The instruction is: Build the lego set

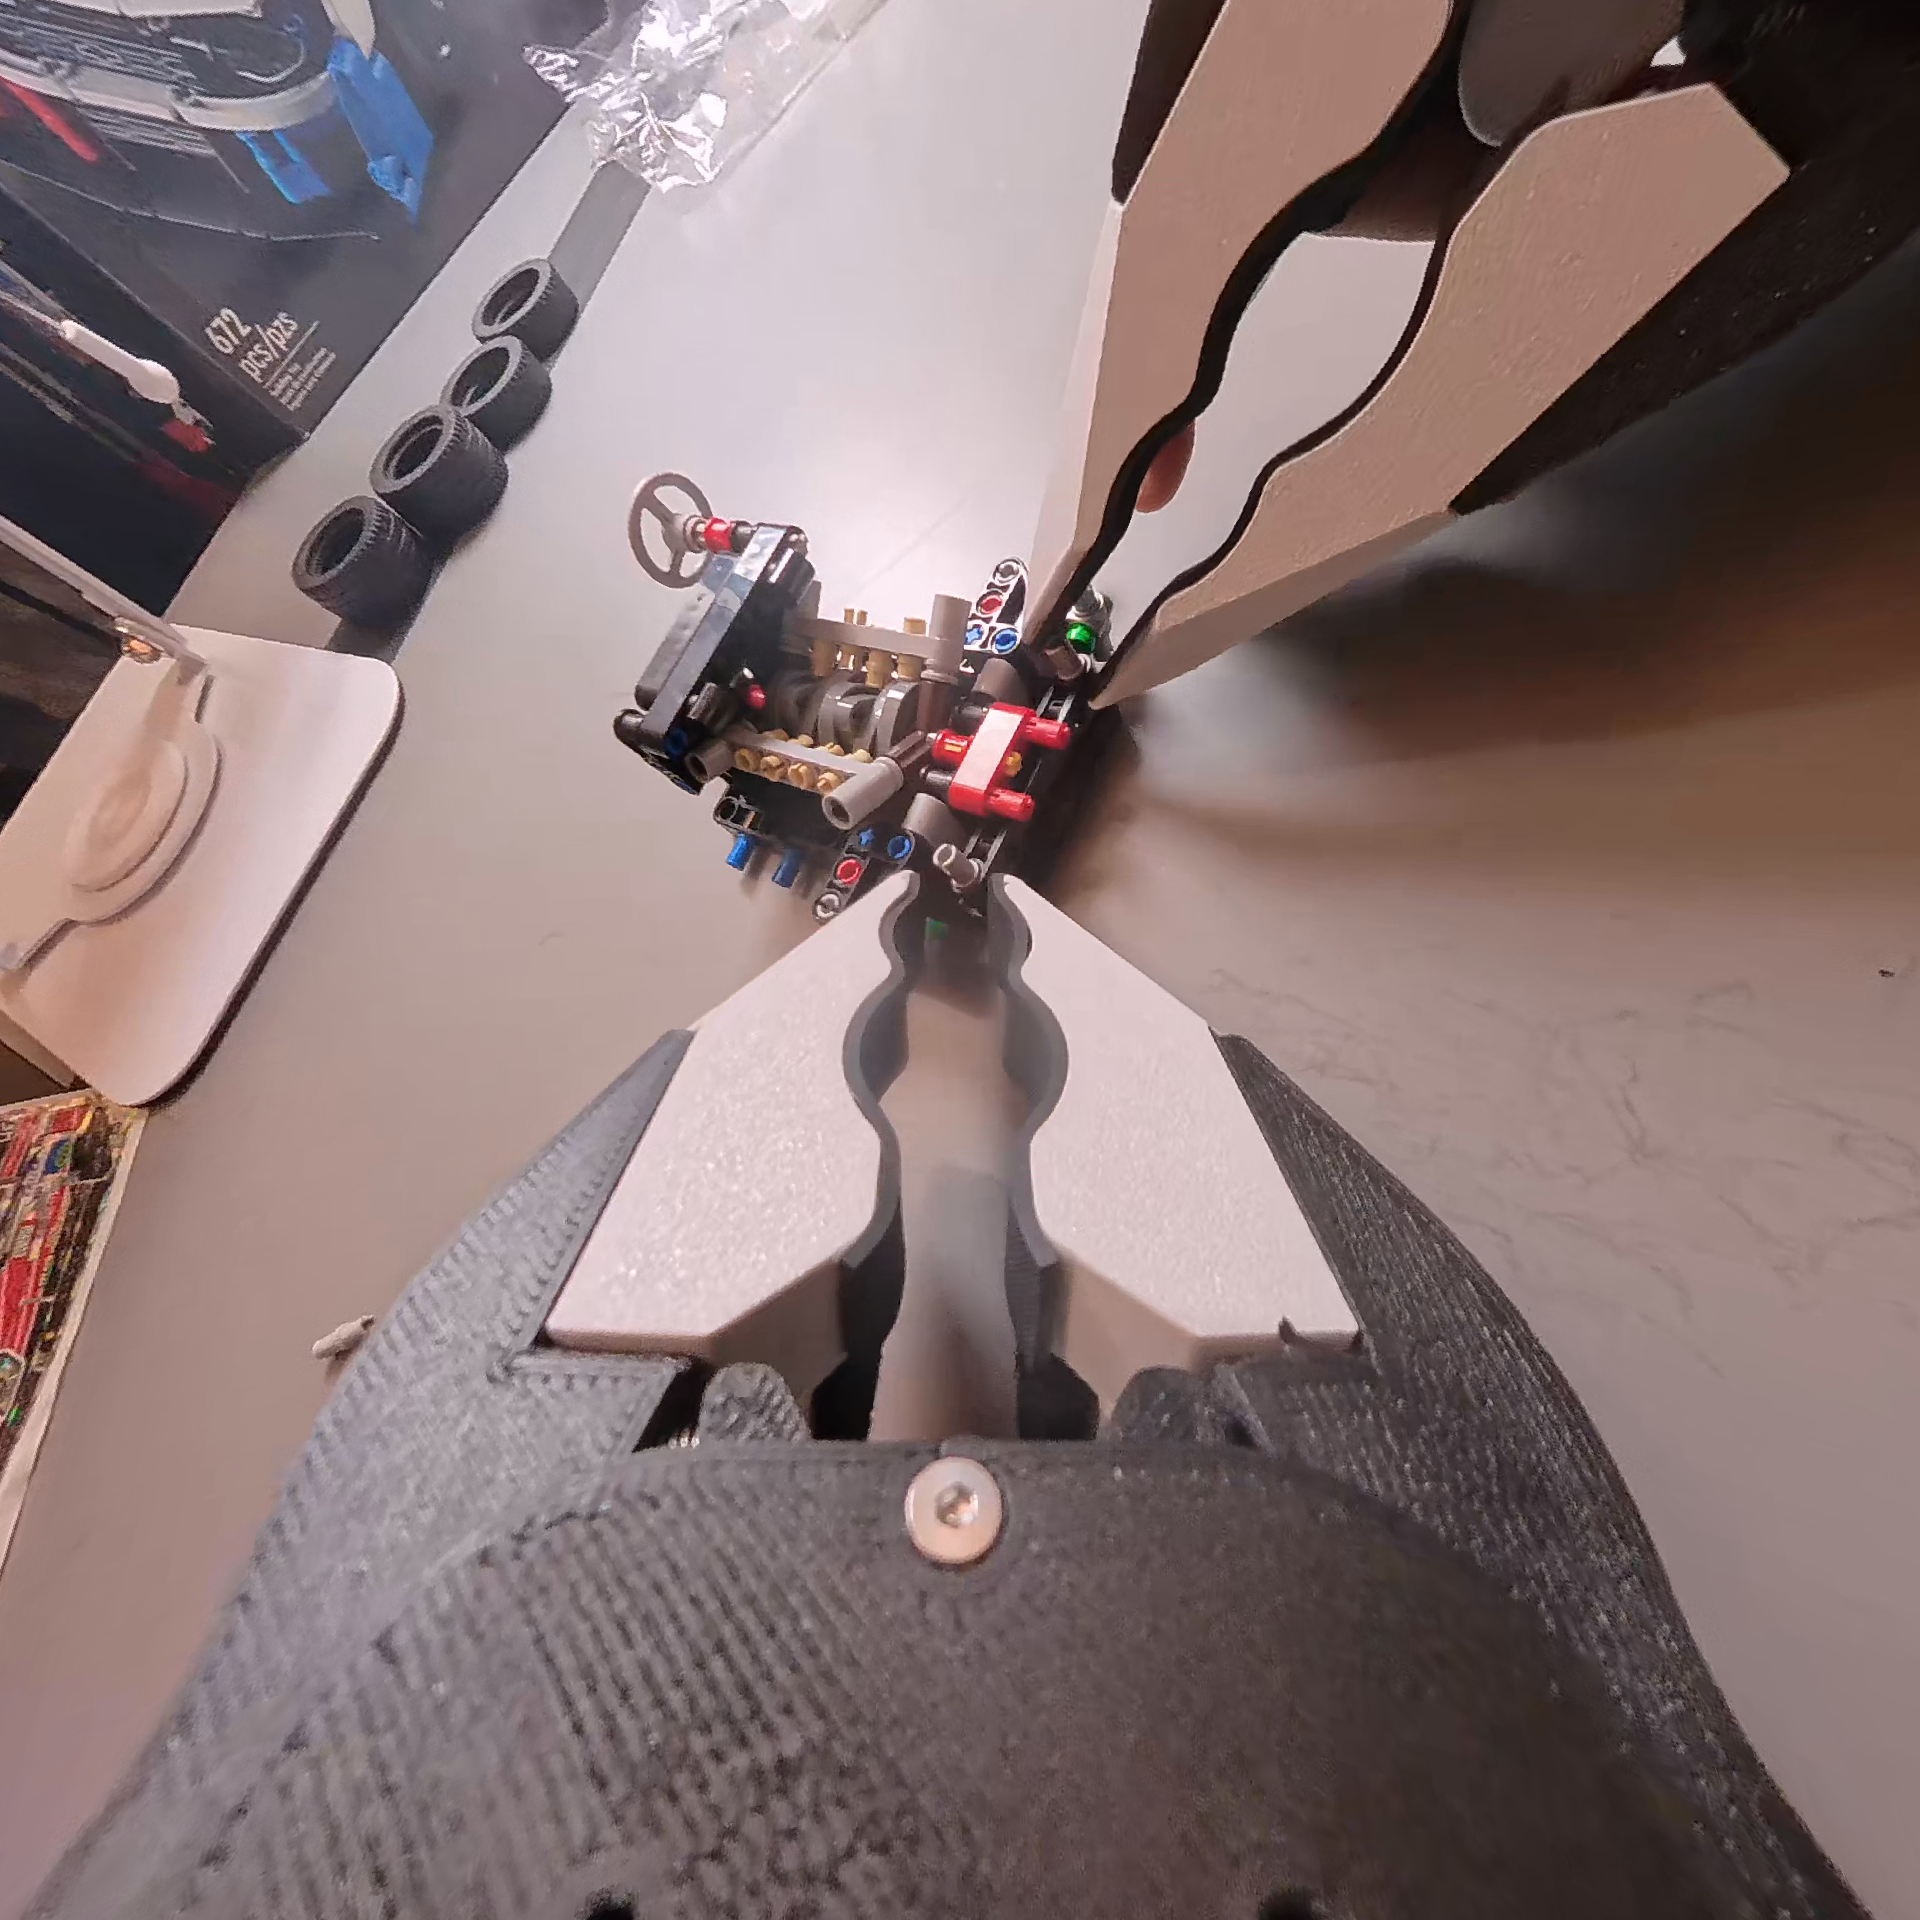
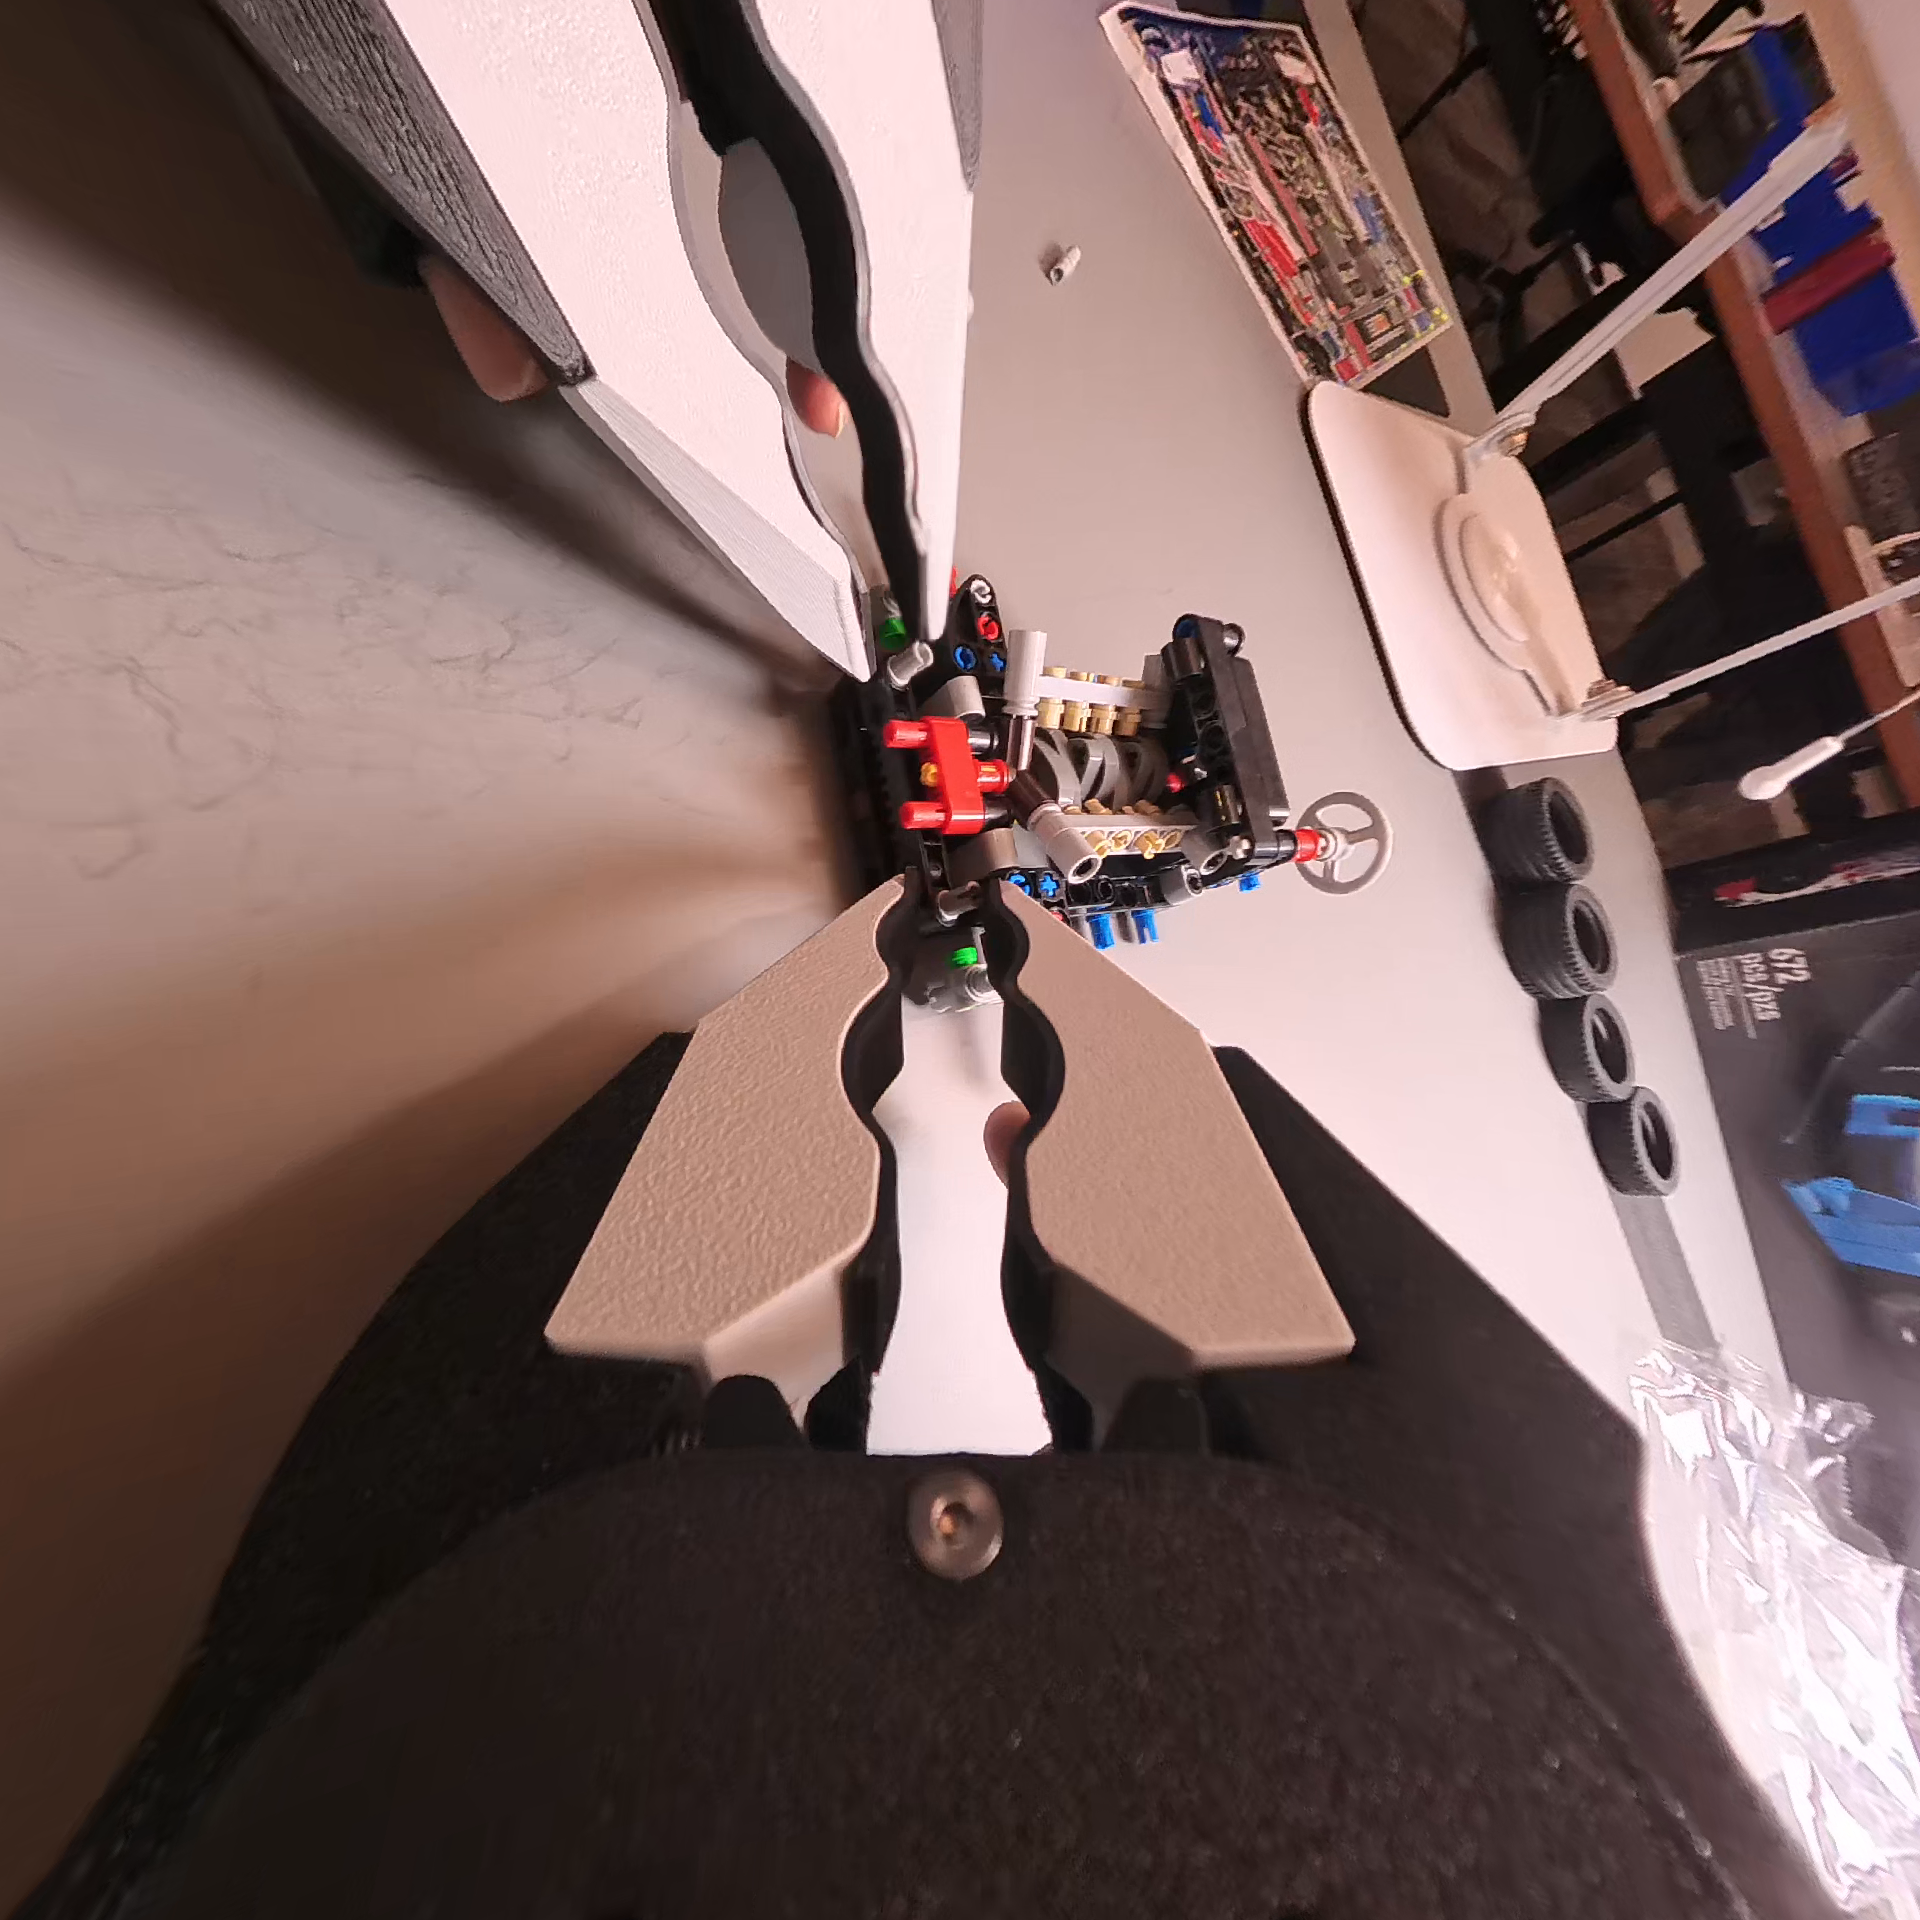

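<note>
The lego assembly (image 1: 831,717) is a black frame with a grey engine block, tan pins, a red connector and a grey steering wheel (image 1: 670,530). My left gripper (image 1: 951,894) is shut on one end of it, by a green pin. My right gripper (image 1: 1081,655) comes in from the upper right and grips the opposite end. In the right wrist view the assembly (image 2: 1091,769) sits between my right gripper (image 2: 951,914), shut on the end with a green pin, and my left gripper (image 2: 899,623) at the upper left. I cannot tell whether the assembly rests on the table.
Several black tyres (image 1: 436,457) stand in a row beside the set's box (image 1: 156,260). A crumpled plastic bag (image 1: 665,94), a white stand base (image 1: 187,831), the instruction booklet (image 2: 1278,187) and a small loose grey pin (image 2: 1060,262) lie on the grey table (image 1: 831,312). My hands' fingertips stand some 5 cm from each other.
</note>
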Tool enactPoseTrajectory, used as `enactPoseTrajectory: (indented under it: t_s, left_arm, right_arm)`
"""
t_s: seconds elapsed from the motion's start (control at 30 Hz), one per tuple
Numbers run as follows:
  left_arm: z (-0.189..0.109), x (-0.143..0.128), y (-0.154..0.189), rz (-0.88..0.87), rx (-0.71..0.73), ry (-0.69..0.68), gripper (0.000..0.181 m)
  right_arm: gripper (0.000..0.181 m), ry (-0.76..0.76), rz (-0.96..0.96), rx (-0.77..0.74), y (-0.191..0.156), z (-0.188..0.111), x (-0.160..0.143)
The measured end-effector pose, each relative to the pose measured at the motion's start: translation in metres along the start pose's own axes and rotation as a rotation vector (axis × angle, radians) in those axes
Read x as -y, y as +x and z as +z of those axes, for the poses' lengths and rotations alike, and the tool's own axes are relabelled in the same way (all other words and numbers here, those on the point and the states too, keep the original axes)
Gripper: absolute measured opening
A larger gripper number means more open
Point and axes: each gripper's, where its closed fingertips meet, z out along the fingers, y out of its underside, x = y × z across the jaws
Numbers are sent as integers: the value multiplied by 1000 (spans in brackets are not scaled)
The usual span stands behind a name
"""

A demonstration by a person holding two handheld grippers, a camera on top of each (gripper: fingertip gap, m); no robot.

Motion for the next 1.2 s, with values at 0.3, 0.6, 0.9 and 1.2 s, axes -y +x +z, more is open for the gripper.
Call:
enactPoseTrajectory:
  t_s: [0.3,0.6,0.9,1.2]
  left_arm:
    - [2,-5,-15,8,141,-42,23]
    - [-3,0,-30,1,116,13,53]
    - [15,-11,-18,-4,-195,-27,49]
    - [11,-3,-5,-147,-372,47,39]
  right_arm:
    - [11,-2,-53,-110,8,2,-1]
    - [34,63,139,-46,14,-1,1]
    - [47,73,270,134,13,12,-5]
    - [38,113,306,273,6,9,-7]
